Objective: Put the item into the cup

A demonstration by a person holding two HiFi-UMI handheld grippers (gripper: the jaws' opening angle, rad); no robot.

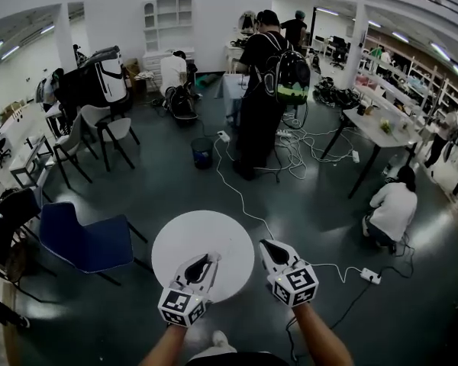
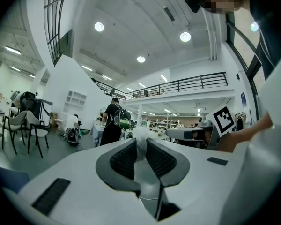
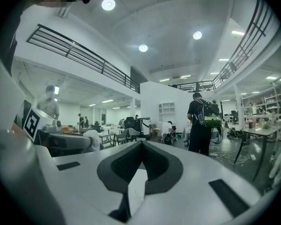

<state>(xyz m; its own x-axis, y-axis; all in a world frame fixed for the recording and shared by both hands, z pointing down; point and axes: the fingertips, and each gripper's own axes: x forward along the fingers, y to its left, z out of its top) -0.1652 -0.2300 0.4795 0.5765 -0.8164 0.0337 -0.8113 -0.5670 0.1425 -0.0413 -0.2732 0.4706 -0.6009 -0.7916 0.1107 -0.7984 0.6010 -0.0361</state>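
Clamped in left gripper (image 1: 204, 261): whitish crumpled item (image 2: 141, 143), by near edge of round white desk (image 1: 191, 235). Right gripper (image 1: 269, 248) clenched, empty. Carrying step, seemingly. No cup sighted; next calls for finding it, then releasing above.

The left claw (image 1: 208, 259) and the right claw (image 1: 269, 245) are shaped as pale grey shells, and each is lined with black ribbed pads (image 2: 124, 159). The left cube (image 1: 182, 305) and the right cube (image 1: 296, 284) are white and printed with black square markers. Black rectangular insets (image 3: 227, 197) are set into the shells.
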